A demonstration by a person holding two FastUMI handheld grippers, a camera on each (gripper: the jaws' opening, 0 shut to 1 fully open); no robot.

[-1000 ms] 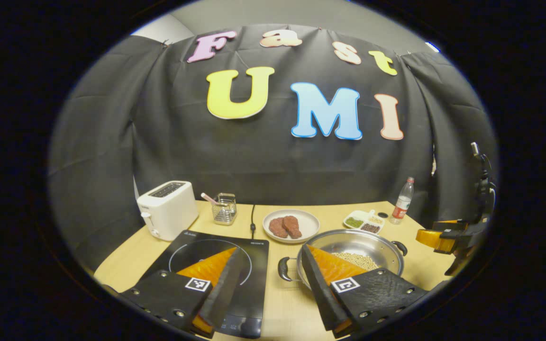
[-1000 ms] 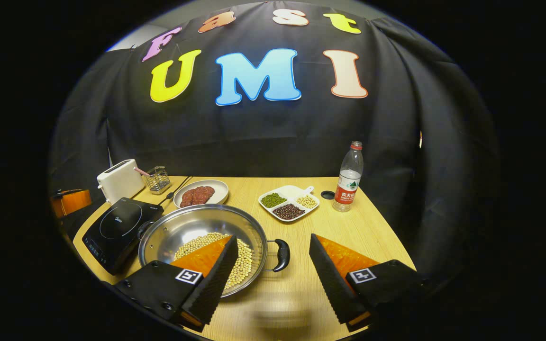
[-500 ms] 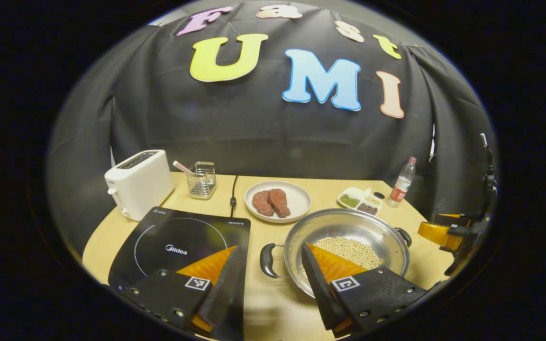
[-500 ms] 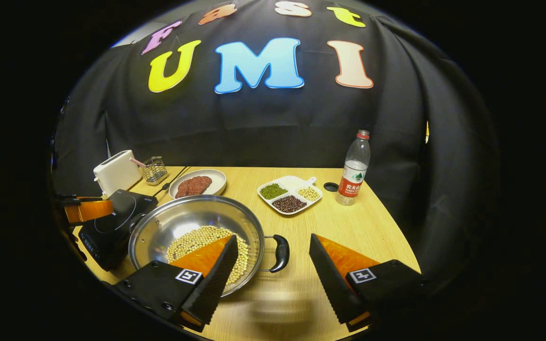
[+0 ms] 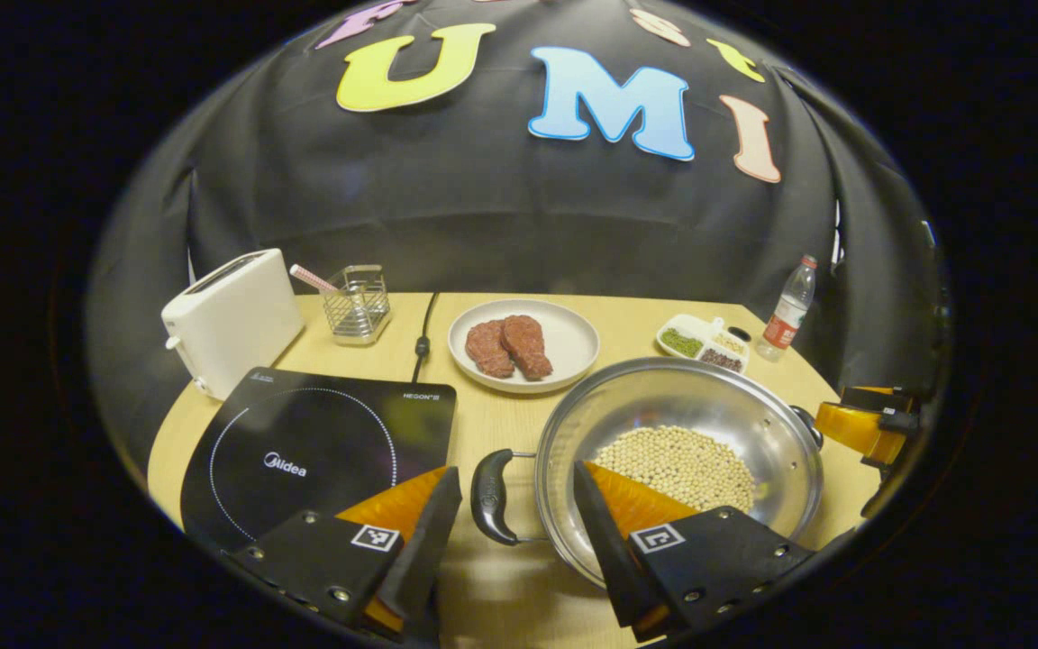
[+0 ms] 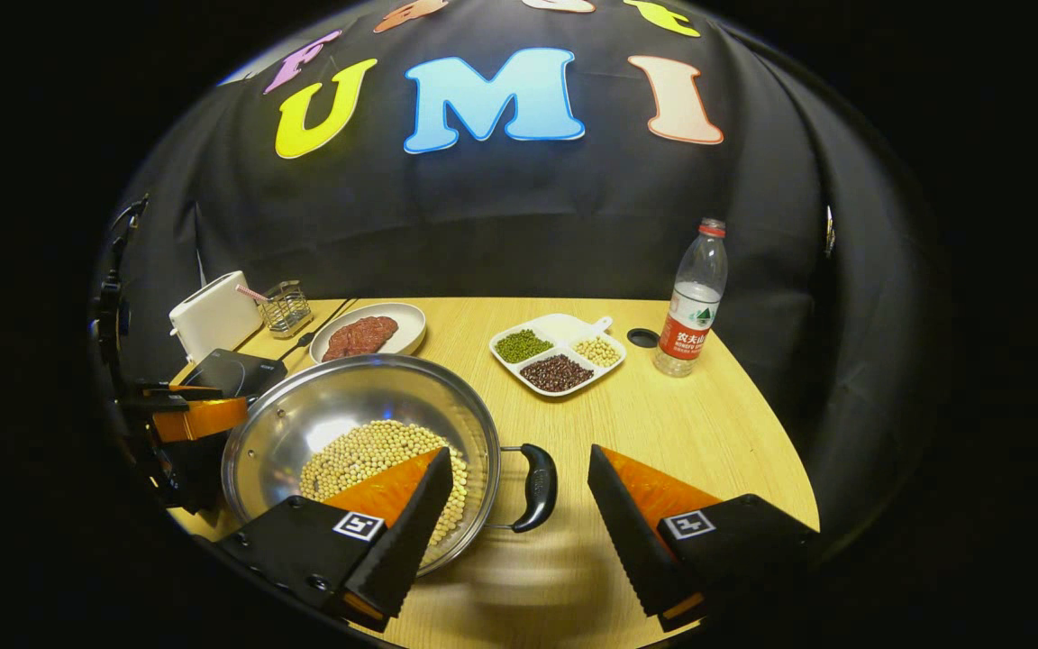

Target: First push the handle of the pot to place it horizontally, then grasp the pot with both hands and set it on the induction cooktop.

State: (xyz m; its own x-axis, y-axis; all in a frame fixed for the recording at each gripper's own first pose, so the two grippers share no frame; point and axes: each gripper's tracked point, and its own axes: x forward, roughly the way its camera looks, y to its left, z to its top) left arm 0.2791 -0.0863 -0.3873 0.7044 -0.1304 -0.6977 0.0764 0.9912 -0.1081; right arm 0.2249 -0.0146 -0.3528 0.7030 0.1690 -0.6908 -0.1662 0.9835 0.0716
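Observation:
A steel pot (image 5: 744,419) (image 6: 339,410) holding soybeans (image 5: 677,464) stands on the wooden table, right of the black induction cooktop (image 5: 321,446). My left gripper (image 5: 514,532) is open, its fingers straddling the pot's black left handle (image 5: 487,496) without touching it. My right gripper (image 6: 519,527) is open too, with the black right handle (image 6: 537,487) between its fingers, apart from both. The left gripper's orange body (image 6: 199,416) shows beyond the pot in the right gripper view; the right gripper's (image 5: 866,424) shows at the far right in the left gripper view.
Behind the pot are a plate of meat (image 5: 523,342), a divided dish of beans (image 6: 555,353) and a water bottle (image 6: 690,302). A white toaster (image 5: 231,320), a wire basket (image 5: 357,302) and the cooktop's cord (image 5: 423,333) stand at the back left.
Both grippers have moved forward and down toward the pot. Each handle now lies between its gripper's open fingers. The pot has not moved.

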